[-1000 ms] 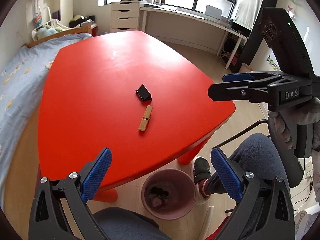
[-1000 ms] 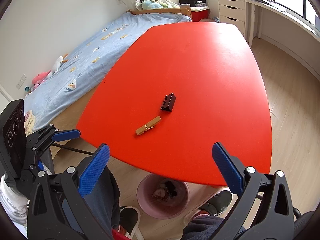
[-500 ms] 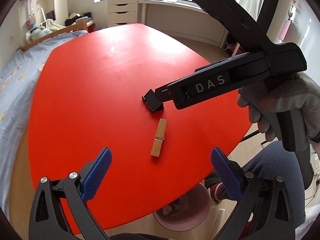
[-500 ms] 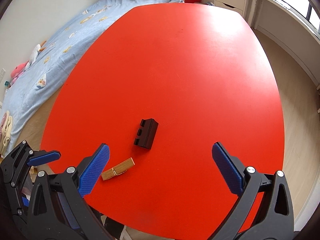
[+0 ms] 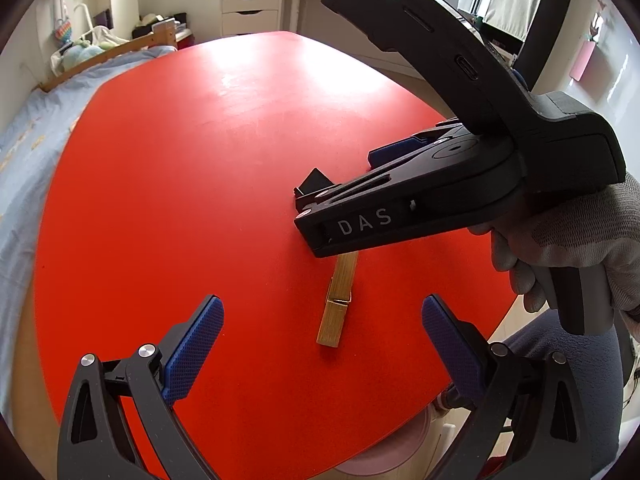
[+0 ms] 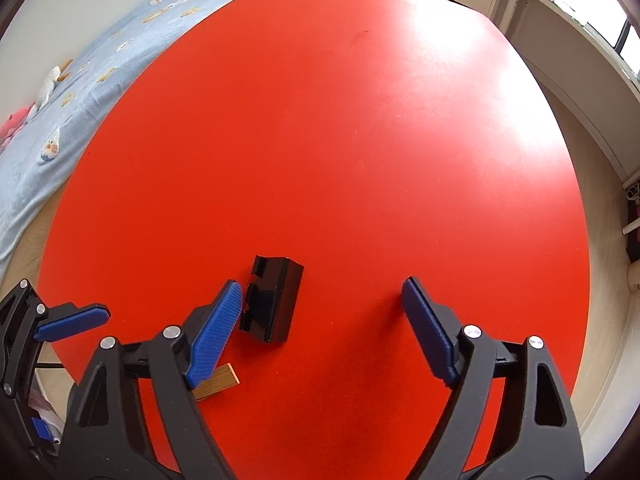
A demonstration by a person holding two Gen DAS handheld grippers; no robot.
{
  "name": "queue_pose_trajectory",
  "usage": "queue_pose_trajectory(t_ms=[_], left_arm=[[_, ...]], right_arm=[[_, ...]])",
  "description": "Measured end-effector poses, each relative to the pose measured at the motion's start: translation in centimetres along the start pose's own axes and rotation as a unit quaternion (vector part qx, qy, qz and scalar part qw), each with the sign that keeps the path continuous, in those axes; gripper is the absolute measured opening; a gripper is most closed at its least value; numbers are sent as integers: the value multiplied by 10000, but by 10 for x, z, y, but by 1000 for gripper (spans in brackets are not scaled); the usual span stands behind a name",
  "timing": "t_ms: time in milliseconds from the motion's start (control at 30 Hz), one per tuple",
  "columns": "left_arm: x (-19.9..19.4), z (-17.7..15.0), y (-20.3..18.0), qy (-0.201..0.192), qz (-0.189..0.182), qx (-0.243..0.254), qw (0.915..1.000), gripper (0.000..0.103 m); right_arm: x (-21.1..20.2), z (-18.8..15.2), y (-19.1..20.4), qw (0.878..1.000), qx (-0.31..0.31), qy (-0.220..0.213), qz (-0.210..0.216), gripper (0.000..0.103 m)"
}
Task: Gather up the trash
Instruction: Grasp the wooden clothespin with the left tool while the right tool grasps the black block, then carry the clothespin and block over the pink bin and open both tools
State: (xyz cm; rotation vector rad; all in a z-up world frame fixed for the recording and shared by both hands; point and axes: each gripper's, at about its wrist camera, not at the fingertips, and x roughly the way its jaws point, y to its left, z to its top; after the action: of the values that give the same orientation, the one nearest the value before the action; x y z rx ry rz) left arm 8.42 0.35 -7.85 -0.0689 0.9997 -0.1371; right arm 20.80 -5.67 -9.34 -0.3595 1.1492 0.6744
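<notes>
A small black plastic piece (image 6: pixel 272 300) lies on the red table (image 6: pixel 340 120). My right gripper (image 6: pixel 320 320) is open and low over it, with the left pad (image 6: pixel 216 332) beside the piece; the piece sits left of the gap's middle. In the left wrist view the right gripper body covers most of the black piece (image 5: pixel 314 182). A wooden clothespin (image 5: pixel 338 304) lies just in front of it, also partly seen in the right wrist view (image 6: pixel 218 384). My left gripper (image 5: pixel 320 344) is open and empty, hovering near the clothespin's near end.
A pink trash bin (image 5: pixel 376 464) stands on the floor under the table's near edge, mostly hidden. A bed with a blue cover (image 6: pixel 80 64) runs along the table's left side. A desk and white drawers (image 5: pixel 250 8) stand at the back.
My right gripper has moved down and forward over the black piece. My left gripper has moved closer to the clothespin. Both stayed open.
</notes>
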Motion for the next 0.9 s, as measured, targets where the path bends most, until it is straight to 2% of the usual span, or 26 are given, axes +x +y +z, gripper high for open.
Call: queue_pose_trajectory(t_ms=[33, 100, 133, 200, 267, 300, 333, 367, 467, 533, 567, 600, 633, 900], left_arm=[[1, 0, 0, -5, 10, -4, 10000, 95], [3, -1, -2, -6, 22, 1, 10000, 95], [4, -2, -3, -3, 54, 19, 10000, 95], [6, -4, -6, 23, 52, 27, 10000, 95], [6, -6, -9, 35, 88, 59, 9999, 95], [7, -7, -10, 50, 92, 73, 9999, 92], [8, -8, -11, 99, 101, 78, 9999, 80], [10, -9, -11, 159, 125, 82, 9998, 72], [7, -9, -11, 120, 229, 119, 9996, 55], [5, -8, -11, 138, 237, 88, 9996, 32], [5, -8, -11, 161, 233, 80, 9996, 27], [4, -8, -11, 184, 234, 81, 9995, 17], [4, -8, -11, 199, 245, 80, 9995, 13], [-1, -13, -12, 247, 221, -42, 9994, 13]], right_arm=[[-1, 0, 0, 10000, -24, -31, -20, 71], [-3, 0, -2, 10000, -46, -83, -19, 52], [-4, 0, -3, 9999, -54, -90, -7, 48], [-5, 2, -3, 9999, -61, -96, 27, 31], [-5, 2, -5, 9999, -43, -101, 65, 25], [-6, 1, -6, 9999, -44, -101, 89, 25], [-7, 0, -7, 9999, -56, -103, 99, 25], [-7, -1, -7, 9999, -58, -108, 110, 25], [-7, -1, -8, 9998, -28, -128, 156, 25], [-7, -1, -8, 9998, -24, -129, 179, 25], [-8, -1, -9, 9997, -21, -127, 199, 24], [-8, -2, -11, 9997, -13, -124, 217, 24], [-8, -2, -11, 9997, -8, -123, 228, 24], [-14, -6, -18, 9995, 8, -133, 280, 24]])
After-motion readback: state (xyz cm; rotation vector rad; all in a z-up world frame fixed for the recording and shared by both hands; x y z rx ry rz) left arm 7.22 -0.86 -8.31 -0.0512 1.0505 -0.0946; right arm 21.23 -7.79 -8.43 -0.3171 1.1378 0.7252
